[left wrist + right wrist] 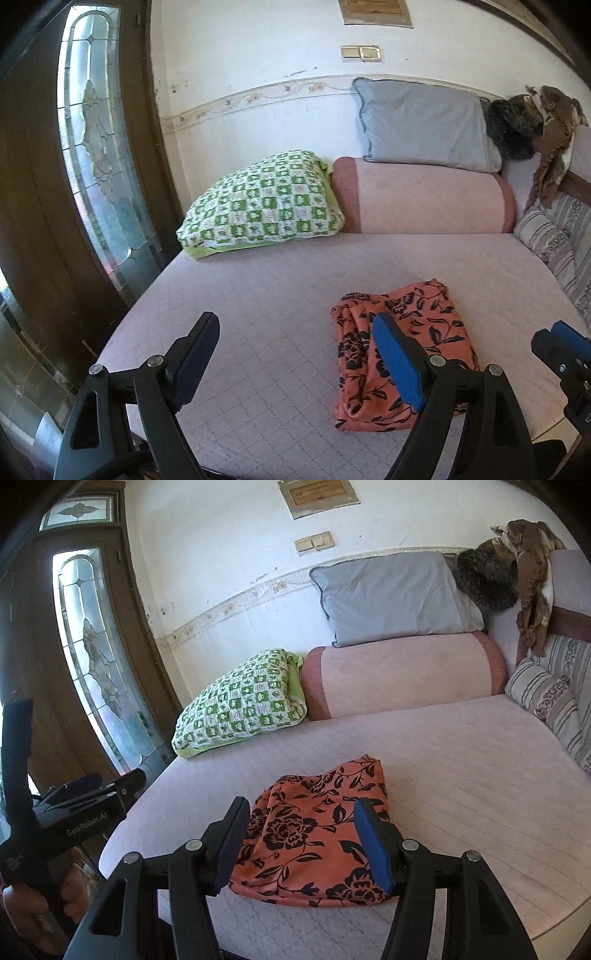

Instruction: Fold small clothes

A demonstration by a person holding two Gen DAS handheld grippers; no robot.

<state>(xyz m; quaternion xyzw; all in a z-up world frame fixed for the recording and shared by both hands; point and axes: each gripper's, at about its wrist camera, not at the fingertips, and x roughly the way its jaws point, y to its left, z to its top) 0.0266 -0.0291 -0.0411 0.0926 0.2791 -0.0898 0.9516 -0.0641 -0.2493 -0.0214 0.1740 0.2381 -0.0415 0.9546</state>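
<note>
— So, in the left wrist view, where does the folded orange floral cloth lie?
— Lower right of centre, flat on the pink bed. The left gripper hangs above the bed with its jaws wide apart and nothing between them; the cloth sits behind its blue-padded finger, mostly off to the right of the gap.
— And the other one?
— Only its tip shows, at the right edge: the right gripper.
— Then the right wrist view?
— The cloth lies at lower centre, straight ahead, seen in the gap of the right gripper. Its jaws stand apart, clear of the fabric, holding nothing.
— Anything at the left edge?
— The left gripper's black body, with a hand on its handle, lower left.
</note>
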